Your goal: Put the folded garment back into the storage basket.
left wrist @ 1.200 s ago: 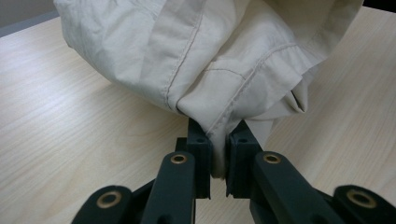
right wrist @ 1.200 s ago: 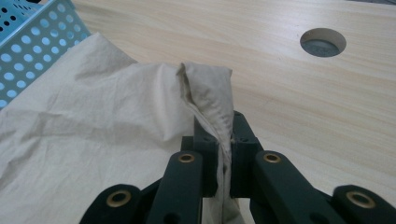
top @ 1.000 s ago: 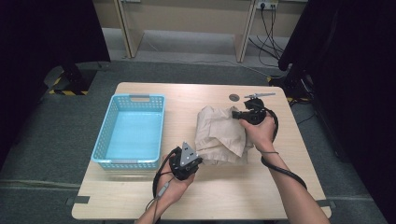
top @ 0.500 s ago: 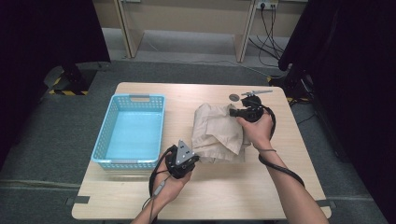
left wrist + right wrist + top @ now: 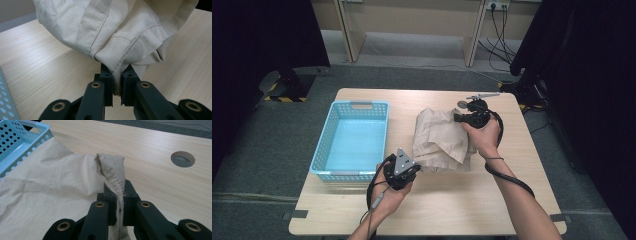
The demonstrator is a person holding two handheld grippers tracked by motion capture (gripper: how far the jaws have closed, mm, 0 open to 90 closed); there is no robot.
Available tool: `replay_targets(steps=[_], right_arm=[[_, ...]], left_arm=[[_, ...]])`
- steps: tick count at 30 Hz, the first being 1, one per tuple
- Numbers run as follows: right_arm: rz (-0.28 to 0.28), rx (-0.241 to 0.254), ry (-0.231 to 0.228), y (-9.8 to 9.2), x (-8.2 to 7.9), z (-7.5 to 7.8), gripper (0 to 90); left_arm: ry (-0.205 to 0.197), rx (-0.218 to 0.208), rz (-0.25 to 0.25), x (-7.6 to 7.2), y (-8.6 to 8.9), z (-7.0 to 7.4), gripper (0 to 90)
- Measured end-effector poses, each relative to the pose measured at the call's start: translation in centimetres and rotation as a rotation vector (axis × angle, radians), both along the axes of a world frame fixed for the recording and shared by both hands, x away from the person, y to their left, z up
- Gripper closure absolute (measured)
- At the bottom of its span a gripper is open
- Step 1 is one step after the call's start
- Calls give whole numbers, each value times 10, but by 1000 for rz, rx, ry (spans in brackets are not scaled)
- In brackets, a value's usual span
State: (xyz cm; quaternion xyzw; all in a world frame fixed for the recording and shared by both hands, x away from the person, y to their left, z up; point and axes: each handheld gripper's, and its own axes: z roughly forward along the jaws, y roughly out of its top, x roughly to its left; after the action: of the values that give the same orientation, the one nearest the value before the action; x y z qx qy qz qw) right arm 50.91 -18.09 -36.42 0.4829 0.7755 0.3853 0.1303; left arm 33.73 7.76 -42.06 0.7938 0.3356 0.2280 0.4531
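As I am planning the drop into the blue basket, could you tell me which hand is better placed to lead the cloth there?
Probably the left: its tongs pinch the cloth right beside the basket; the right tongs grip the far edge.

One beige garment (image 5: pixel 442 140), one blue basket (image 5: pixel 354 140) and two tongs, left tongs (image 5: pixel 404 167) and right tongs (image 5: pixel 459 117), are on one worktop (image 5: pixel 452 205).
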Motion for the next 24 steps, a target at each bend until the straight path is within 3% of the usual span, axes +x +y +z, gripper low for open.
replay_targets(steps=[24], right_arm=[[15,-6,-14,18,4,12,852]], left_arm=[[-18,-14,28,1,15,7,833]])
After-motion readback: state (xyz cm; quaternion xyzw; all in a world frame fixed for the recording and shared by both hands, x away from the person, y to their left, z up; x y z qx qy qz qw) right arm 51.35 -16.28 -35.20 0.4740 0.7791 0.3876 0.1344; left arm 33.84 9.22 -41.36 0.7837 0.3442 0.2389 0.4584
